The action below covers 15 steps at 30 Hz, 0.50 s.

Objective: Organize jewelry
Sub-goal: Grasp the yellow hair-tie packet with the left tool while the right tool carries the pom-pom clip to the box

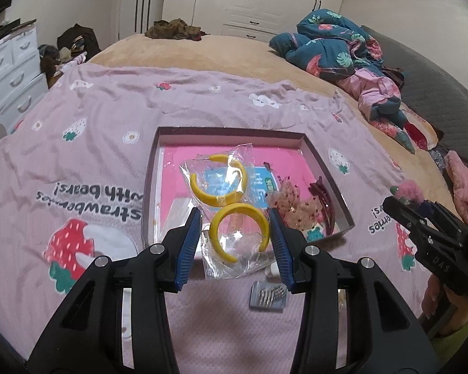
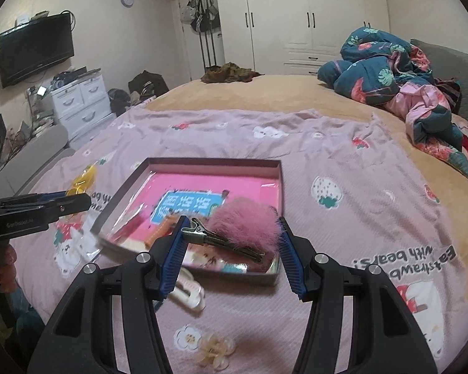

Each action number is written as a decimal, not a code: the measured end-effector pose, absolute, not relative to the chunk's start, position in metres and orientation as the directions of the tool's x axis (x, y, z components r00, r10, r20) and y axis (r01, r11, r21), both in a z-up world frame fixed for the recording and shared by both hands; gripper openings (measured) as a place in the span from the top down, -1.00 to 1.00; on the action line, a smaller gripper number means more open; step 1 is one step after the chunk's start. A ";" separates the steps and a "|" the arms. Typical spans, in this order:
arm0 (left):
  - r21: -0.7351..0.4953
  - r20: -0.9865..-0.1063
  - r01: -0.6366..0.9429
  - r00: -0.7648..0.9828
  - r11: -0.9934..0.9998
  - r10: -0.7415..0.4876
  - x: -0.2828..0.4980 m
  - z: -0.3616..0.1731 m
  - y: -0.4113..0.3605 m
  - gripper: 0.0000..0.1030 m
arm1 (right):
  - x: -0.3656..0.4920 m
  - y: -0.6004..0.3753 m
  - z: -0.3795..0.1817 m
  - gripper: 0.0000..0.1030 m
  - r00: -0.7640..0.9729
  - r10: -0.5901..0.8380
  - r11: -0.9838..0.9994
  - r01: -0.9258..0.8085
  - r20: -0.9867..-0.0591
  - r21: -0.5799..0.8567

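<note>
My left gripper (image 1: 235, 233) is shut on a clear bag with two yellow hoop earrings (image 1: 238, 232), held over the near edge of a shallow box (image 1: 327, 168) with a pink floor. My right gripper (image 2: 232, 237) is shut on a pink fluffy hair clip (image 2: 245, 227) with a metal clasp, held above the box's (image 2: 202, 163) near right corner. The box holds a dark red claw clip (image 1: 323, 199) and a pink mesh item (image 1: 291, 202). The right gripper (image 1: 390, 202) shows at the right in the left wrist view; the left gripper (image 2: 78, 198) shows at the left in the right wrist view.
The box lies on a pink strawberry blanket (image 1: 109, 118) on a bed. A grey card of small clips (image 1: 268, 297) lies near the left gripper. A white clip (image 2: 187, 293) and a pale flower clip (image 2: 213, 353) lie in front of the box. Bunched bedding (image 2: 390, 71) lies far right.
</note>
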<state>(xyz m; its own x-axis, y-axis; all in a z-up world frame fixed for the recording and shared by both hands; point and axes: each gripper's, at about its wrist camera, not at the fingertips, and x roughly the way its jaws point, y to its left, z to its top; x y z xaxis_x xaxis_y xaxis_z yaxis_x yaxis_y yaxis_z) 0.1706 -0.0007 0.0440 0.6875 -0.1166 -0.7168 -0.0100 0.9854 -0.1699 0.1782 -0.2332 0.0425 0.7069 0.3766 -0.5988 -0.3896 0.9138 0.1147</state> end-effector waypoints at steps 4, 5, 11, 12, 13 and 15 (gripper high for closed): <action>-0.169 -0.717 -0.007 0.687 0.986 -0.118 0.180 0.045 -0.001 0.31 | 0.189 -0.234 0.046 -0.06 0.713 0.362 0.919 -0.380 -0.600 0.103; -0.168 -0.717 -0.007 0.687 0.986 -0.117 0.182 0.045 -0.001 0.31 | 0.192 -0.234 0.047 -0.06 0.715 0.358 0.921 -0.377 -0.601 0.100; -0.154 -0.726 0.003 0.678 0.988 -0.115 0.195 0.043 -0.001 0.31 | 0.204 -0.233 0.048 -0.06 0.719 0.349 0.925 -0.367 -0.601 0.099; -0.155 -0.728 0.006 0.675 0.988 -0.118 0.198 0.042 -0.001 0.31 | 0.206 -0.232 0.048 -0.06 0.719 0.348 0.925 -0.367 -0.602 0.097; -0.154 -0.730 0.006 0.673 0.988 -0.118 0.200 0.041 0.000 0.31 | 0.208 -0.231 0.048 -0.06 0.719 0.347 0.925 -0.368 -0.602 0.094; -0.152 -0.734 0.007 0.669 0.988 -0.118 0.205 0.039 0.001 0.31 | 0.211 -0.229 0.049 -0.06 0.721 0.344 0.925 -0.369 -0.602 0.087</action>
